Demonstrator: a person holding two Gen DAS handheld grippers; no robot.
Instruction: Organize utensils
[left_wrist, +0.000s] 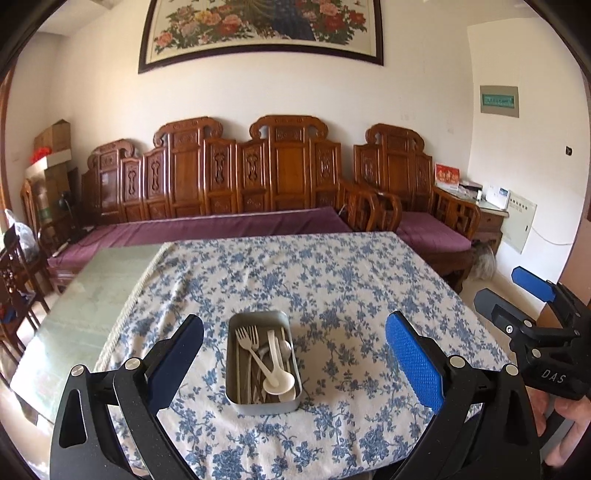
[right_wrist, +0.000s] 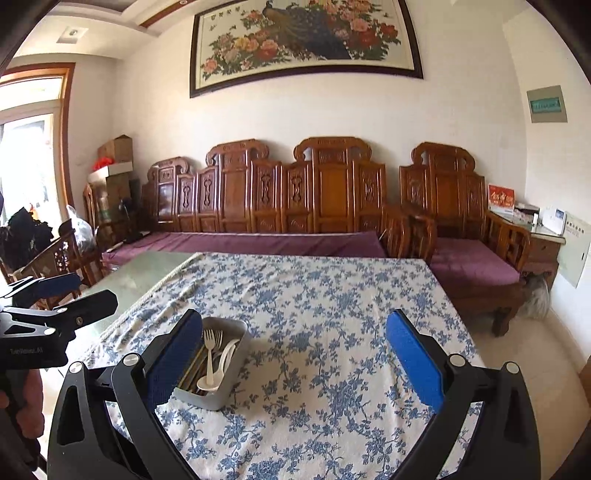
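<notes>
A grey metal tray (left_wrist: 232, 365) sits on the blue-flowered tablecloth (left_wrist: 332, 280). It holds white plastic forks (left_wrist: 245, 338), a white spoon (left_wrist: 277, 378) and metal utensils. My left gripper (left_wrist: 293, 363) hovers above the tray, wide open, nothing between its blue pads. The right gripper (left_wrist: 517, 291) shows at the right edge of the left wrist view. In the right wrist view, my right gripper (right_wrist: 293, 365) is wide open over bare cloth, and the tray (right_wrist: 236, 373) lies just behind its left finger (right_wrist: 173, 365). The left gripper (right_wrist: 62, 291) appears at the left there, held by a hand.
The cloth covers most of a glass-topped table (left_wrist: 85, 310), whose left strip is bare. A carved wooden sofa with purple cushions (left_wrist: 229, 225) runs behind the table, an armchair (left_wrist: 424, 221) to its right. Chairs (right_wrist: 55, 262) and boxes stand at the left.
</notes>
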